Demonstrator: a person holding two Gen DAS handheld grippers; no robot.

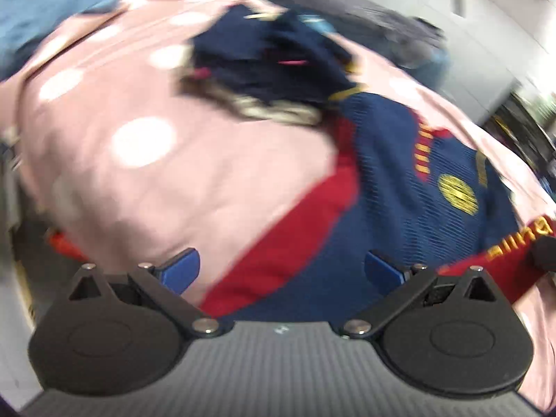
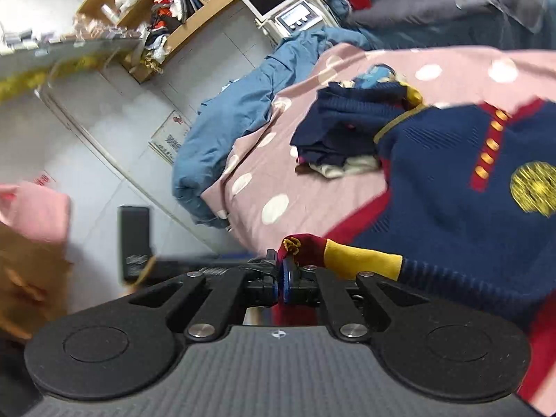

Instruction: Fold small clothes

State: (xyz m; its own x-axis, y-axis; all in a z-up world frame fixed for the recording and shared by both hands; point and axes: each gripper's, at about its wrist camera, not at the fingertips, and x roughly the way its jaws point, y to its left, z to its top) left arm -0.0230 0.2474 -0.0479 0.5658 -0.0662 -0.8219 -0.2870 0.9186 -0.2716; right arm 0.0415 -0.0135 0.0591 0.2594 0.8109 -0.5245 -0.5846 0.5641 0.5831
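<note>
While our right tool (image 2: 282, 279) is pinched tight on the red and yellow cuff (image 2: 333, 253) of the sweater (image 2: 451, 229), our left tool (image 1: 281, 271) is wide apart and holds nothing.

Seen from the right wrist, the cuff sits right at the tips, at 12 o'clock. From there the sweater runs away toward 2 o'clock, up over the pink spotted bed (image 2: 278, 187). We see its blue front, a row of gold buttons (image 2: 491, 142) and a round yellow badge (image 2: 535, 187).

Seen from the left wrist, the sweater lies just past our open tool. Its red side band (image 1: 288, 229) goes through the gap between the two blue pads, and the blue body stretches off toward 1 o'clock. So its long way runs from near us at 6 o'clock up toward 1 o'clock. That picture is blurry, so we cannot tell whether the pads touch the cloth.

We think the left tool is the free one, and it is close to the red edge, so it should grab there next.

Farther off, at 12 o'clock, a pile of dark blue clothes (image 1: 271, 59) waits on the bed. Past that, a blue blanket (image 2: 236, 118) hangs off the far side.
</note>
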